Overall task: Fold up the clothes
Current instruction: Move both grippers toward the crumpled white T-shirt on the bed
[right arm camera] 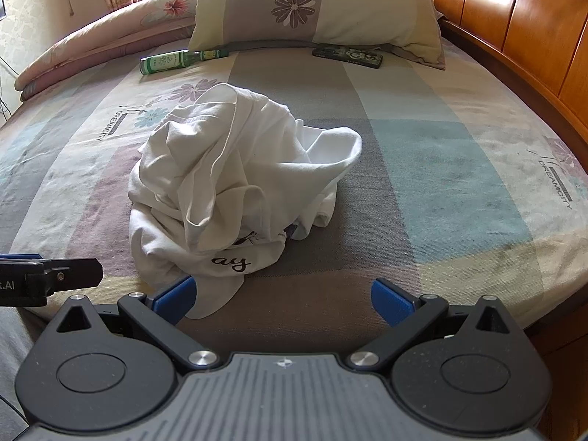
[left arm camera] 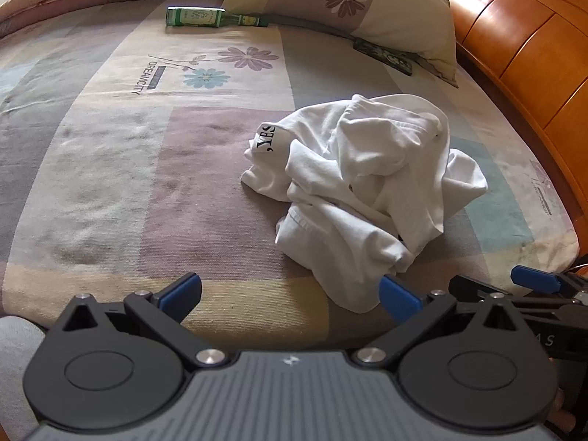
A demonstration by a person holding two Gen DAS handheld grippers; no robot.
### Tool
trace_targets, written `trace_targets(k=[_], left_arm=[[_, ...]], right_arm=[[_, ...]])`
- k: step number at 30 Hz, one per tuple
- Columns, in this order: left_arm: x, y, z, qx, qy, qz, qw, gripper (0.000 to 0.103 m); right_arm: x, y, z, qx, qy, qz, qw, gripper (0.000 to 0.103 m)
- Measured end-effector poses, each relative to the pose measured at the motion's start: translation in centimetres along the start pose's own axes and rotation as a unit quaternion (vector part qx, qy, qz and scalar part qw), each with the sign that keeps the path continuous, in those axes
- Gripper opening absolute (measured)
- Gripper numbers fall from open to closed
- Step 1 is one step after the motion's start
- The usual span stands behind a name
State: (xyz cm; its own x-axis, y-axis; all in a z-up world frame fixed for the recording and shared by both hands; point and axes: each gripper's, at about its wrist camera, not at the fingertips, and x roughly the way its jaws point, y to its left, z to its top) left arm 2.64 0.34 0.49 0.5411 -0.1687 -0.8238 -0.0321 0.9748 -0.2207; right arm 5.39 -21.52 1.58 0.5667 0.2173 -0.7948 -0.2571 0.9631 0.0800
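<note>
Patchwork bedding in faded lilac, cream and blue covers the bed [left arm camera: 110,169], with a wooden headboard [left arm camera: 522,36] curving along the right. Seen from the left wrist, a crumpled white T-shirt [left arm camera: 360,191] lies in a heap on the sheet, black lettering reading "YES" on one fold. The left gripper [left arm camera: 290,294] hangs low at the near edge with its blue fingers spread wide, holding nothing; its right-hand fingertip sits just at the shirt's nearest hem. Farther back a green bottle [left arm camera: 209,17] lies on its side beside a flowered pillow [left arm camera: 349,3], and a dark phone-like slab [left arm camera: 384,55] rests under the pillow's corner. The right gripper [left arm camera: 533,281] pokes in from the right.

From the right wrist, the same T-shirt [right arm camera: 235,183] sits ahead and slightly left, script letters "ay" showing on its lower fold. The right gripper [right arm camera: 283,297] is likewise spread wide and holding nothing, its left-hand fingertip just beside the shirt's trailing hem. The bottle [right arm camera: 172,60], pillow [right arm camera: 316,3] and dark slab [right arm camera: 347,55] line the far side, with a rolled quilt [right arm camera: 103,44] beyond.
</note>
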Motion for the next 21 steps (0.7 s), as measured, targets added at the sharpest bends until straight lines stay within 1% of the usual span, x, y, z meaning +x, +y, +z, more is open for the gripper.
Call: trace_targets(k=[4, 9, 14, 18, 21], left_arm=[[0.04, -0.25, 0.21, 0.002, 0.004, 0.002, 1.0, 0.102], [0.25, -0.27, 0.31, -0.009, 0.013, 0.0, 0.9999, 0.102], [-0.09, -0.4, 0.4, -0.009, 0.009, -0.003, 0.9999, 0.102], [-0.27, -0.88, 0.43, 0.006, 0.005, 0.009, 0.9999, 0.102], [-0.06, -0.91, 0.4, 0.007, 0.007, 0.017, 0.9998, 0.102]], right_arm=[[0.08, -0.2, 0.12, 0.004, -0.001, 0.003, 1.0, 0.103], [0.16, -0.47, 0.1, 0.006, -0.002, 0.001, 1.0, 0.103], [0.0, -0.6, 0.12, 0.009, -0.004, 0.001, 1.0, 0.103], [-0.22, -0.53, 0.16, 0.007, -0.006, 0.003, 1.0, 0.103], [-0.36, -0.52, 0.22, 0.005, -0.008, 0.002, 1.0, 0.103]])
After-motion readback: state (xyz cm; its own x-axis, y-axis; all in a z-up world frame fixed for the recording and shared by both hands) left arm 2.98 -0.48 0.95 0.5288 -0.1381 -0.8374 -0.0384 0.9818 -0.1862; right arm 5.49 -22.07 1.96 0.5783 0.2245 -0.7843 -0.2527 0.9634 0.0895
